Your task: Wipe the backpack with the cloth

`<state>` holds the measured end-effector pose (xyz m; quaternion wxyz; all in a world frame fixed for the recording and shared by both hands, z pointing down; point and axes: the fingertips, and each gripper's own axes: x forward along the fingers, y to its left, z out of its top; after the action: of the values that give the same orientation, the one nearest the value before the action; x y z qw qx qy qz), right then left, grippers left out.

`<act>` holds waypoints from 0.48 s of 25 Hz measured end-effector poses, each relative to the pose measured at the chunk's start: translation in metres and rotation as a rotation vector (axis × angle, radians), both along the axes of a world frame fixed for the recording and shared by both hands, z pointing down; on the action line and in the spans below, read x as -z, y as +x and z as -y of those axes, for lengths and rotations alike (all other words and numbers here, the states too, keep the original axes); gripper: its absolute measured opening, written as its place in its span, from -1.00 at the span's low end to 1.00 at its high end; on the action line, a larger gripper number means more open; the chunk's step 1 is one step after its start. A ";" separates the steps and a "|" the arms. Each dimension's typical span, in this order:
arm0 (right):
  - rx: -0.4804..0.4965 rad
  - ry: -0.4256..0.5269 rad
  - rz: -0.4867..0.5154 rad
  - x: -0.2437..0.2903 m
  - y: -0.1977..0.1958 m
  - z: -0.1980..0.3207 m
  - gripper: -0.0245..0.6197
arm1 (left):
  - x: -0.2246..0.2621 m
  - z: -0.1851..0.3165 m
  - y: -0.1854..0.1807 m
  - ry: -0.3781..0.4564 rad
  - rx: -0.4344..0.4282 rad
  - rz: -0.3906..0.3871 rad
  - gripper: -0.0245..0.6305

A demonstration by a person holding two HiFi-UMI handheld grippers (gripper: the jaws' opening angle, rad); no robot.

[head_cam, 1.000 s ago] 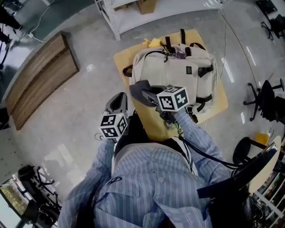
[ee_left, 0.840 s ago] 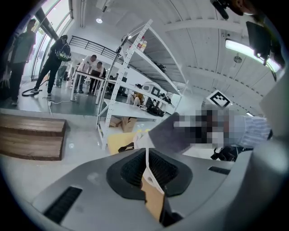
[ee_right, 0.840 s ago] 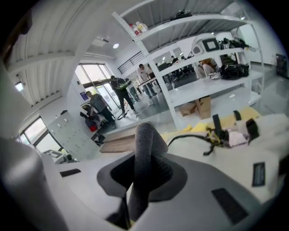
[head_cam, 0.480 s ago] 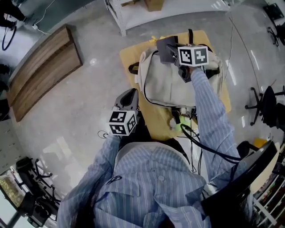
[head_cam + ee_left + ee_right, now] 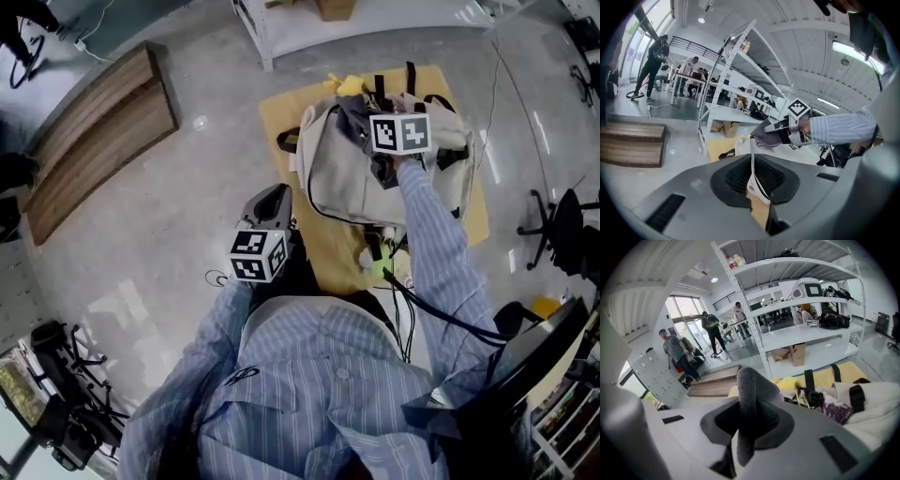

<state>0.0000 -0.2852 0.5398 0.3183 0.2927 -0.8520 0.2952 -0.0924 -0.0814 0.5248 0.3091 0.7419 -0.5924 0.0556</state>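
A cream backpack (image 5: 352,183) with black straps lies on a yellow board (image 5: 281,112) on the floor. A grey cloth (image 5: 351,112) is in my right gripper (image 5: 358,124), which is shut on it and presses it on the backpack's far top part. In the right gripper view the cloth (image 5: 749,399) stands folded between the jaws, with the backpack (image 5: 876,413) beyond. My left gripper (image 5: 278,197) sits at the backpack's near left edge. A thin cream strip with black edging (image 5: 752,161), part of the backpack, runs between its shut jaws.
A wooden bench (image 5: 94,141) lies to the left and white shelving (image 5: 375,14) stands behind the board. Office chairs (image 5: 562,220) are at the right. A black cable (image 5: 412,305) trails from the right arm. People (image 5: 675,352) stand far off.
My right gripper carried the cloth from the backpack's near left corner across to its far top, then drew back slightly. The left gripper stayed by the near left edge.
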 end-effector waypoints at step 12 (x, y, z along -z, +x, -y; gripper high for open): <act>0.166 -0.113 0.036 -0.020 -0.008 -0.145 -0.76 | 0.005 0.008 0.008 0.015 -0.013 0.002 -0.86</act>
<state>-0.0079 -0.1403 0.5598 0.3421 0.1974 -0.8609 0.3207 -0.0842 -0.0892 0.5200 0.3027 0.7478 -0.5884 0.0541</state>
